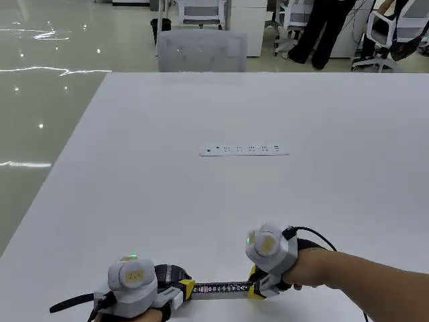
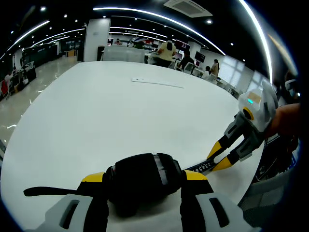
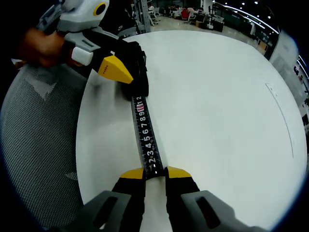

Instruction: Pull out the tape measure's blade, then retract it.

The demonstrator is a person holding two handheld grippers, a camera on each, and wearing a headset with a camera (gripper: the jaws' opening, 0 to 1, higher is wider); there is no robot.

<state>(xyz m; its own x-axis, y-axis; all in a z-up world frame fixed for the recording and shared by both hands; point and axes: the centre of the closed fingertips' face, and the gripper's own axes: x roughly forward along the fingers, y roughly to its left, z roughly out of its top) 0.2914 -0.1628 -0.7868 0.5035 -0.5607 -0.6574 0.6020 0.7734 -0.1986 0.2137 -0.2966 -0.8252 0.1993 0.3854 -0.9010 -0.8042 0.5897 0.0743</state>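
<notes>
White tabletop (image 1: 134, 168) fills most of the head view, with a glossy floor (image 1: 40, 87) past its left edge. A grey chair (image 1: 201, 50) stands at the far edge, and a person (image 1: 325, 27) stands beyond the far right corner. A flat white power strip (image 1: 244, 149) lies near the middle of the tabletop, well apart from both grippers.

At the near edge, toward the left, the left gripper (image 1: 179, 290) has its yellow-tipped jaws clamped on either side of the black tape measure (image 2: 142, 186), which sits low over the tabletop. From the case the blade (image 3: 145, 133) runs rightward along the near edge, pulled out a short way. It lies flat, printed face up, with its numbers readable in the right gripper view. The right gripper (image 3: 155, 171) pinches the blade's free end with its jaws nearly closed, just past the lowest numbers. The end hook is hidden between them. A hand behind this gripper reaches in from the near right corner.
</notes>
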